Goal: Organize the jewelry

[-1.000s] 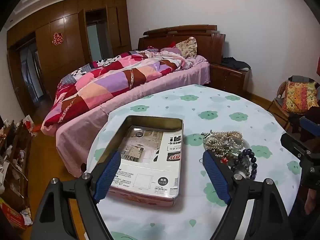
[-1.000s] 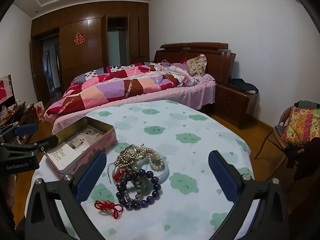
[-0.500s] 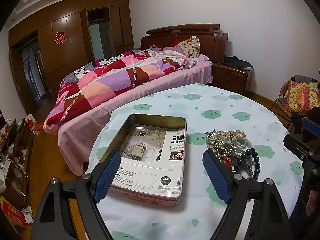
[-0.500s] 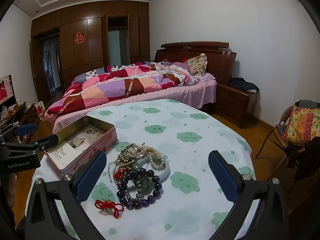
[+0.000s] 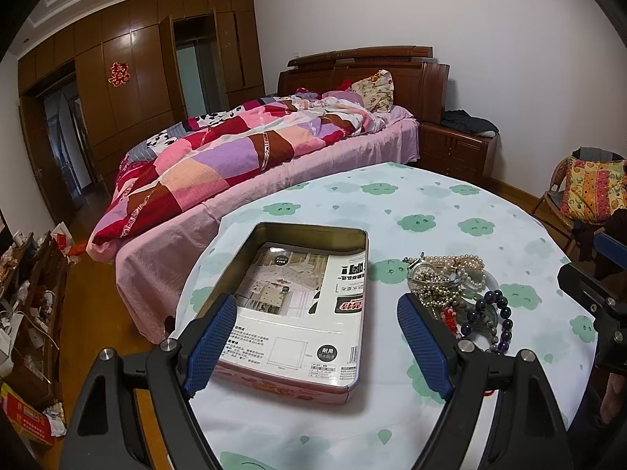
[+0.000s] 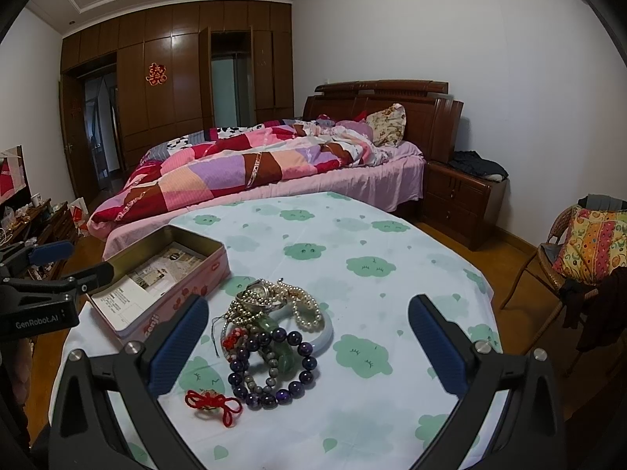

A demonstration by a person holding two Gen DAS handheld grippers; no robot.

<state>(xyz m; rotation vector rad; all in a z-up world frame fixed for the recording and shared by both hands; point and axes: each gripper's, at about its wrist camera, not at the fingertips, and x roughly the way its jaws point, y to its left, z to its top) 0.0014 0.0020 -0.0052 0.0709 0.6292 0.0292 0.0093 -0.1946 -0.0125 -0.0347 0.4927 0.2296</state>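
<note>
An open pink tin box (image 5: 274, 382) lined with printed paper sits on the round table, also in the right wrist view (image 6: 188, 286). A pile of jewelry (image 6: 270, 333) lies right of it: pearl strands, a watch, a dark purple bead bracelet (image 6: 290, 364), a pale bangle and a red knot charm (image 6: 213, 403). The pile also shows in the left wrist view (image 5: 454, 286). My left gripper (image 5: 313, 337) is open and empty, held above the tin. My right gripper (image 6: 307, 338) is open and empty, held above the pile.
The table wears a white cloth with green clouds (image 6: 352, 243). A bed with a patchwork quilt (image 6: 243, 172) stands just behind it. A nightstand (image 6: 462, 196) and a wicker chair with a cushion (image 6: 580, 250) are at the right. Cluttered shelves (image 5: 27, 293) are at the left.
Both grippers have drifted slightly; the tin and jewelry sit a little lower in view. Nothing was taken hold of or moved.
</note>
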